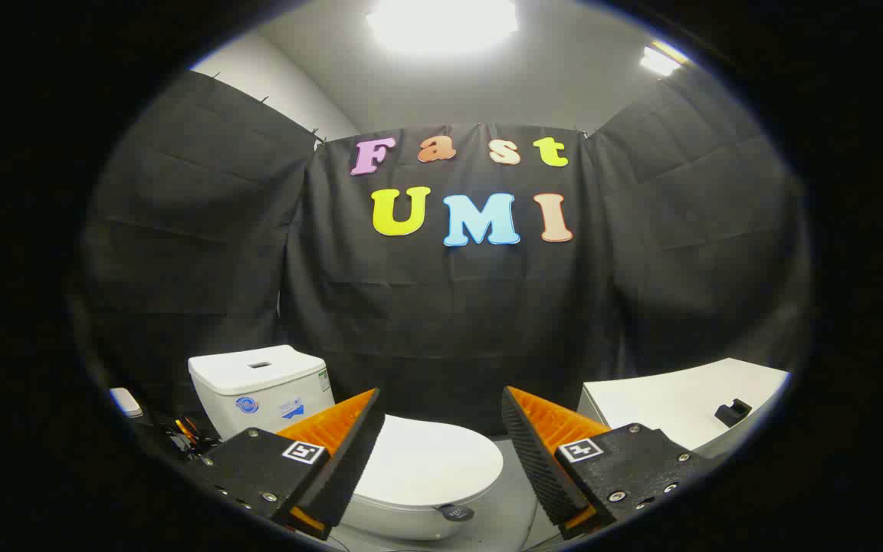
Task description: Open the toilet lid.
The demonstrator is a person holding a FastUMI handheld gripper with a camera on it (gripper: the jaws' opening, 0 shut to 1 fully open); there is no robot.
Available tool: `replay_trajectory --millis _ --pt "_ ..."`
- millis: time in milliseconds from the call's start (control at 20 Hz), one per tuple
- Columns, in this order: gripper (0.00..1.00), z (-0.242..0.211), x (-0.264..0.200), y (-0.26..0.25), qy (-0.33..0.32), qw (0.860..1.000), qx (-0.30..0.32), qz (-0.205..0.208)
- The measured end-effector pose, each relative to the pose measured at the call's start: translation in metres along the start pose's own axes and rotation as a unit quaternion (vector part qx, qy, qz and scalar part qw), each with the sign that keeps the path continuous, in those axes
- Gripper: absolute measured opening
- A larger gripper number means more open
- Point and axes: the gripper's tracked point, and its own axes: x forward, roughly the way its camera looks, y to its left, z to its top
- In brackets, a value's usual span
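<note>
Below the black cloth wall stood a white toilet (pixel 411 491). Its lid (pixel 430 460) lay flat and closed over the bowl. The lid was smooth and round at the front. A small dark round tab (pixel 456 513) stuck out at the front rim of the bowl, just under the lid's edge.

Behind the bowl sat the white tank (pixel 261 387). It had a flat top with a small dark slot in it. Stickers were on the front of the tank, but they were too small to make out.

The gripper (pixel 440 445) hung in the air above the toilet, and its two fingers were spread wide apart with nothing between them. They touched nothing. The lid lay below and between the fingers, with its left part hidden behind the left finger.

Off to the right, past the right finger, was a white table (pixel 679 399). A small black thing (pixel 733 412) sat on top of it. To the left of the tank lay some small bits and wires (pixel 185 437), too dark to tell apart. Bright lights (pixel 441 23) shone on the ceiling.
</note>
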Motion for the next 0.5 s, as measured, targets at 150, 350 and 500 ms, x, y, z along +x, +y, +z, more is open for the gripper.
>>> replay_trajectory --millis 150,350,500 --pt "0.95 -0.0014 0.0010 0.0037 0.001 1.000 -0.005 0.004" --pt "0.95 -0.0018 0.0013 0.0098 0.003 1.000 -0.016 0.010" --pt "0.95 -0.0036 0.0010 0.0106 0.005 1.000 -0.018 0.013"
